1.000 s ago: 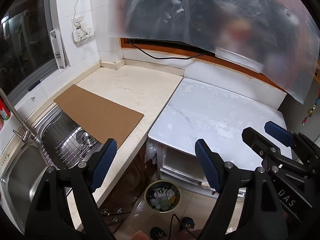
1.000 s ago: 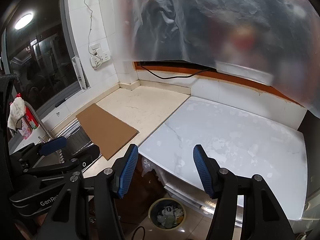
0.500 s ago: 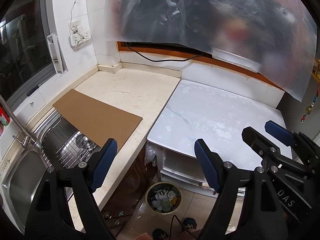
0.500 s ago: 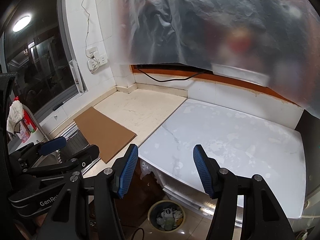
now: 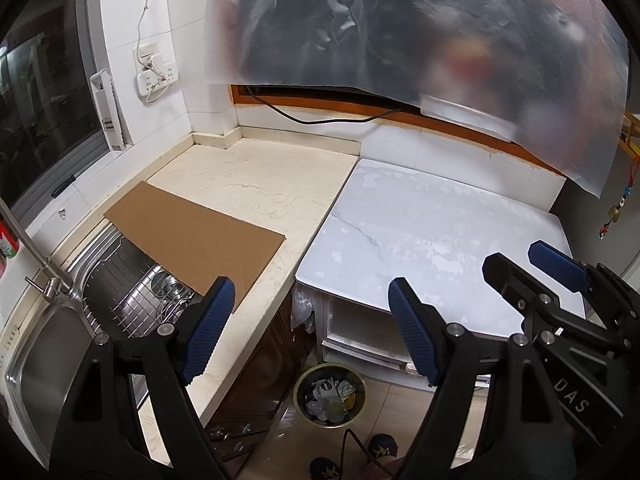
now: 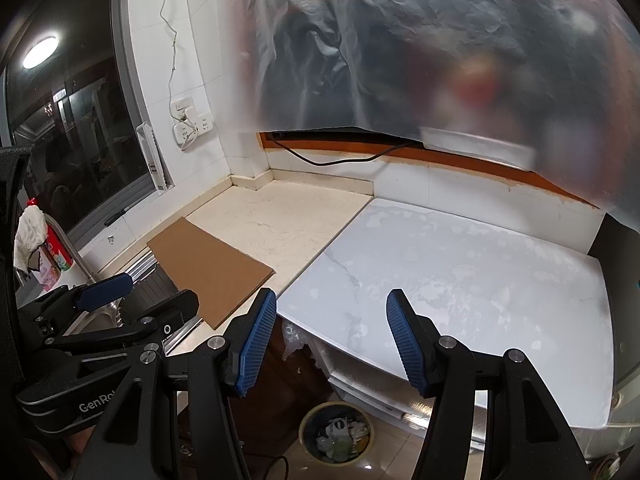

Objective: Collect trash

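Facing marble counter [image 5: 432,232], cardboard sheet [image 5: 192,236], steel sink [image 5: 44,352]

A cream marble surface [image 5: 256,184] runs into the far corner and meets a white marbled surface [image 5: 436,232] edge to edge on its right. A flat cardboard sheet [image 5: 192,236] lies on the cream surface's near left edge, overhanging the sink [image 5: 40,344]. On the floor [image 5: 400,408] below the seam stands a round bin [image 5: 329,394] holding crumpled trash.
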Available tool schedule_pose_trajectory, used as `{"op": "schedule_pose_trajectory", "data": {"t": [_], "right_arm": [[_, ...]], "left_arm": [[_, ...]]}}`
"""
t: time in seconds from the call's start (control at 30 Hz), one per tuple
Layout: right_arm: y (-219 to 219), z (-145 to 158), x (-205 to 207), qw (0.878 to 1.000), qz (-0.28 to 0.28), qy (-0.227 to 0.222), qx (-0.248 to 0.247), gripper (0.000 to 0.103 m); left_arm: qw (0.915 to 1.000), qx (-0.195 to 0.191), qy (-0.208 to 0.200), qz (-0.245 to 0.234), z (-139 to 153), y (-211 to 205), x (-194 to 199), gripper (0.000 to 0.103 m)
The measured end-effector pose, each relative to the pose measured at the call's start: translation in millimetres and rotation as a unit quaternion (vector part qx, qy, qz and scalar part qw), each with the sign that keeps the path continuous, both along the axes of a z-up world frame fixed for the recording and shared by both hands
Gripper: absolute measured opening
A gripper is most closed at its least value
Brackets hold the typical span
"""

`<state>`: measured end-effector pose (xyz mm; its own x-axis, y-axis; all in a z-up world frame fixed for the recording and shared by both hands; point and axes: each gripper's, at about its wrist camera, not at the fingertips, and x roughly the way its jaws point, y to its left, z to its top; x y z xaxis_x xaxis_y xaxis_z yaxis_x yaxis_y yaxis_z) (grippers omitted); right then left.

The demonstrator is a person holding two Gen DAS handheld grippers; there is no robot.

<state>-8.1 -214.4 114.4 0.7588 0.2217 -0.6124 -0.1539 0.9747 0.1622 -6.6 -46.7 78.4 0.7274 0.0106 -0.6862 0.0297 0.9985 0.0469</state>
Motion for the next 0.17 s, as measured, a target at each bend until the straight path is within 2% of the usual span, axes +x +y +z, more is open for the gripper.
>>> {"op": "schedule_pose_trajectory", "data": {"t": [0.17], "right_arm": [[0.1, -1.9, -0.3, 1.000, -0.001, 0.001, 0.000, 0.058]], "left_arm": [[1.0000, 0.000, 0.002, -0.001, -1.0, 0.2, 0.0, 0.076]]}}
